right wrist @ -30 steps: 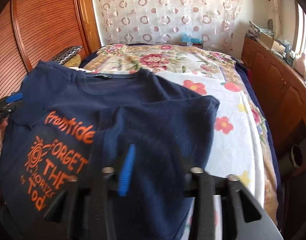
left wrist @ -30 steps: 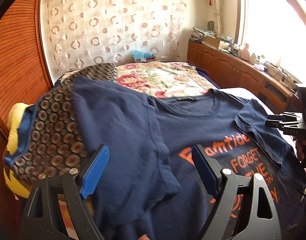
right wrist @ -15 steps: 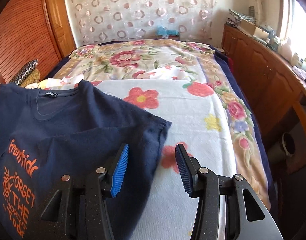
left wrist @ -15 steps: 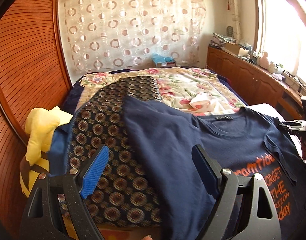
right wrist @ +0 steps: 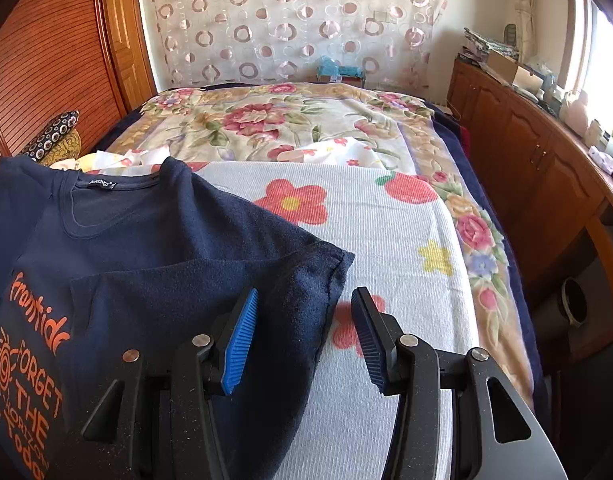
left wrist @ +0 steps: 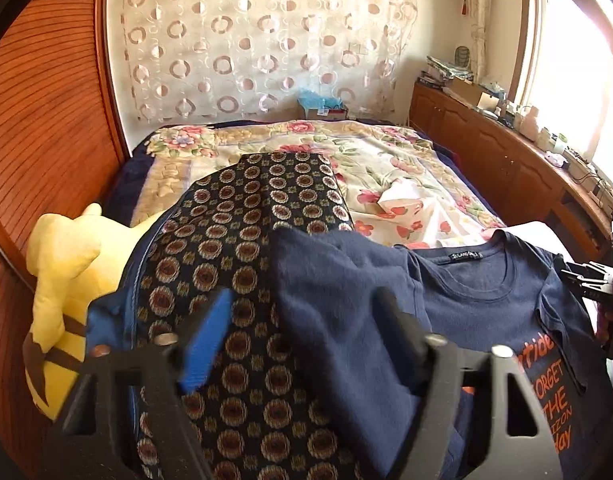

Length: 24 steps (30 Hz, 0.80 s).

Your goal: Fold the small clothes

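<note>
Folding half begun | navy T-shirt (right wrist: 154, 240) face-up on floral bed (right wrist: 386, 216), both sleeves turned inward | left gripper (left wrist: 302, 344) wide, empty | right gripper (right wrist: 304, 336) wide, empty | body folds remaining

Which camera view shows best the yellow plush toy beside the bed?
The left wrist view: the yellow plush toy lies in plain sight at the left, beside the circle-patterned dark cloth. The right wrist view does not show it.
</note>
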Motion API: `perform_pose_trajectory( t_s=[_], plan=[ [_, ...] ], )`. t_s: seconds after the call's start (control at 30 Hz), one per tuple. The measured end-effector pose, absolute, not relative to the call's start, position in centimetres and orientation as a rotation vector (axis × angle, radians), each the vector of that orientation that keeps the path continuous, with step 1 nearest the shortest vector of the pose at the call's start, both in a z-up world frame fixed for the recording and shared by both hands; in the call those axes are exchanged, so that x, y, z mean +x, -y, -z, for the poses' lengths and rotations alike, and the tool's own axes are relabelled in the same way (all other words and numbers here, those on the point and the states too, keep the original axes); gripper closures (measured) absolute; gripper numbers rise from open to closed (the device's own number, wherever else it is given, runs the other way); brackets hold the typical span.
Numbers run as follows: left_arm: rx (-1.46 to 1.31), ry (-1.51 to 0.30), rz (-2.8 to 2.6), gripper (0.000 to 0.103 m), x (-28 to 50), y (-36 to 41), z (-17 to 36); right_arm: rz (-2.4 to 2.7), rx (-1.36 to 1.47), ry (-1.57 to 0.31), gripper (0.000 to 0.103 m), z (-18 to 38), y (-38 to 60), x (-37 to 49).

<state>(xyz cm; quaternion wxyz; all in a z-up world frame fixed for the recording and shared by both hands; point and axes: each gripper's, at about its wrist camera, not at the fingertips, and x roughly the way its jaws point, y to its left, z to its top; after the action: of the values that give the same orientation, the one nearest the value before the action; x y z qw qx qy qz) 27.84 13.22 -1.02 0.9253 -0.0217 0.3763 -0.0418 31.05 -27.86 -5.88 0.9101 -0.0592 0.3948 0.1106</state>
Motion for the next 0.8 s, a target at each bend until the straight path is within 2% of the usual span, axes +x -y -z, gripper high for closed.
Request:
perform_pose_trajectory(
  t_s=[0.27, 0.37, 0.47, 0.53, 0.6, 0.8],
  plan=[
    [-0.103, -0.801, 0.125, 0.045, 29.1, -13.2, 1.5, -0.227, -0.127, -0.815, 0.053, 5.9, 27.8, 31.1],
    [-0.099, -0.804, 0.126, 0.051, 29.2, -13.0, 1.6, -0.227, -0.127, -0.815, 0.053, 5.9, 27.8, 31.1],
    [-0.087, -0.801, 0.129, 0.065, 29.2, -12.9, 1.4, -0.227, -0.128, -0.815, 0.053, 5.9, 27.8, 31.1],
    [-0.079, -0.795, 0.142, 0.082, 29.1, -12.8, 1.3, -0.227, -0.127, -0.815, 0.053, 5.9, 27.8, 31.1],
    [-0.061, -0.775, 0.160, 0.092, 28.7, -12.2, 1.0, -0.227, -0.127, -0.815, 0.053, 5.9, 27.8, 31.1],
    [-0.006, -0.699, 0.199, 0.098, 26.2, -9.5, -1.0, -0.227, -0.132, -0.815, 0.053, 5.9, 27.9, 31.2]
  ],
)
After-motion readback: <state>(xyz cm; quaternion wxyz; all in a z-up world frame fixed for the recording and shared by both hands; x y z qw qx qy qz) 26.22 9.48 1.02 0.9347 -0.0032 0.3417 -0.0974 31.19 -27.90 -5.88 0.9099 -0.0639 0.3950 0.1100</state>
